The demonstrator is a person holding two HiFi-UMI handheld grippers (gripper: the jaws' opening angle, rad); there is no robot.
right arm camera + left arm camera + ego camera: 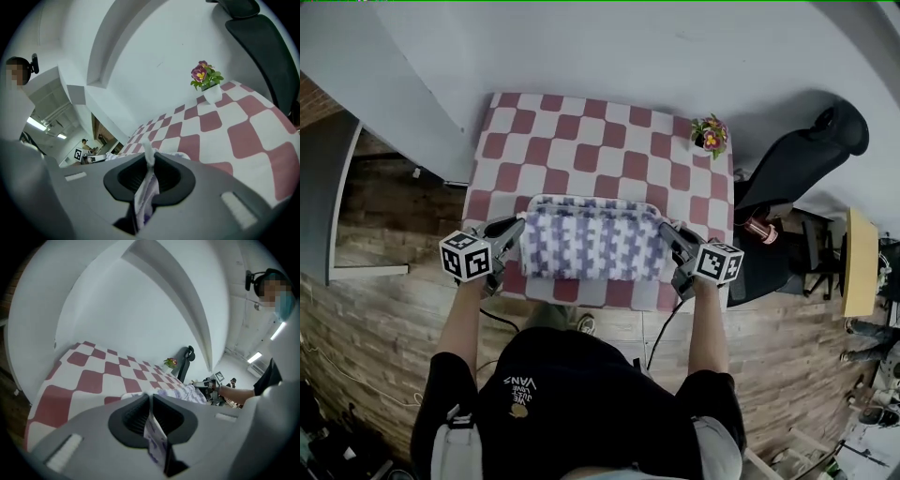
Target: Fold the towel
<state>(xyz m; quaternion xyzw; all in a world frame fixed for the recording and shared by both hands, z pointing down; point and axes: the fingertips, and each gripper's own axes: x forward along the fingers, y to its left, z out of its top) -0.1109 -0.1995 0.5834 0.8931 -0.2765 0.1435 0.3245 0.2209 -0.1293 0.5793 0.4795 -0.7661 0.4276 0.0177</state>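
Note:
A white towel (pixel 592 242) with purple blocks hangs stretched between my two grippers over the near part of the red-and-white checked table (pixel 581 150). My left gripper (pixel 517 228) is shut on the towel's left end, and cloth (pixel 154 437) shows pinched between its jaws in the left gripper view. My right gripper (pixel 667 232) is shut on the right end, with a white and purple fold (pixel 147 180) squeezed between its jaws. Part of the towel (pixel 183 392) also shows beyond the left jaws.
A small potted flower (pixel 710 135) stands at the table's far right corner, seen too as the flower pot (pixel 208 82) in the right gripper view. A black office chair (pixel 802 155) sits right of the table. White wall lies behind, brick-pattern floor in front.

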